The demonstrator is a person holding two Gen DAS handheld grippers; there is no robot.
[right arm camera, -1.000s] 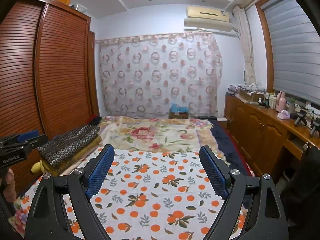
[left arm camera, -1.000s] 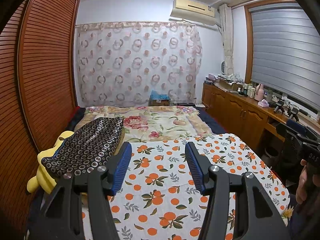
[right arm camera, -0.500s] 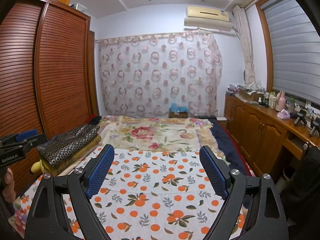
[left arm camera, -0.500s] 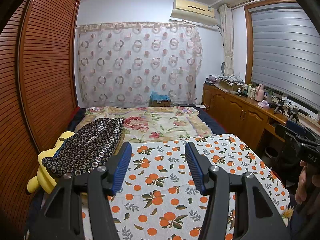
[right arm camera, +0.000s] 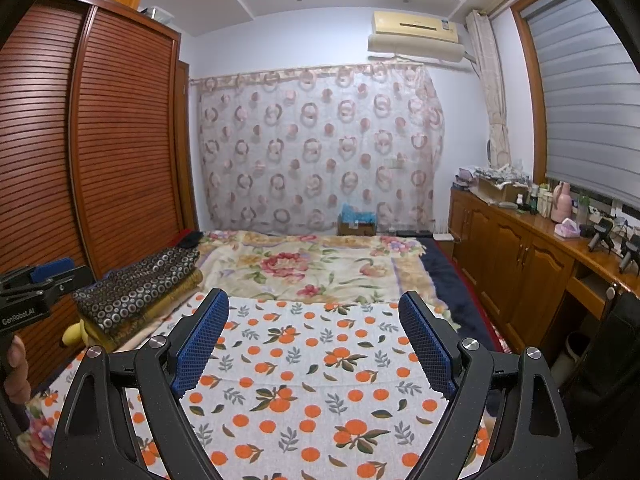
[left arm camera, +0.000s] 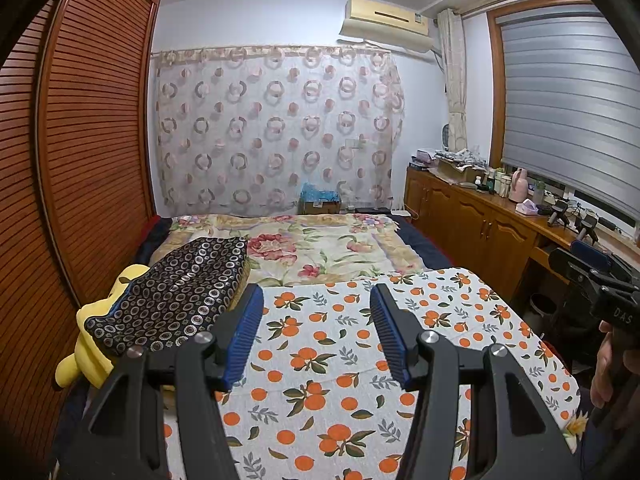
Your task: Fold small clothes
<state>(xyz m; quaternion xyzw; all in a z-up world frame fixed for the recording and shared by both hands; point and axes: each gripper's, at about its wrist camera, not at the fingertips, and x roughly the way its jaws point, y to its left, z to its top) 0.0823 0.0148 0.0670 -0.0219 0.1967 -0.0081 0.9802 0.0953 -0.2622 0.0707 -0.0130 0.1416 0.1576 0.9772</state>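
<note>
My left gripper [left arm camera: 316,300] is open and empty, held above a white cloth with an orange-fruit print [left arm camera: 320,360] spread on the bed. My right gripper [right arm camera: 314,308] is open wider and empty above the same orange-print cloth [right arm camera: 312,380]. A dark folded garment with a ring pattern [left arm camera: 176,296] lies at the bed's left side on a yellow item [left arm camera: 86,348]; it also shows in the right wrist view [right arm camera: 136,288]. No small garment lies between either pair of fingers.
A floral blanket [left arm camera: 316,240] covers the far bed. A slatted wooden wardrobe [left arm camera: 88,140] stands left, wooden cabinets [left arm camera: 472,232] with bottles right, a patterned curtain [left arm camera: 276,128] behind. The other gripper shows at each view's edge [left arm camera: 592,276] [right arm camera: 36,284].
Nothing has visibly changed apart from a very slight drift of both cameras.
</note>
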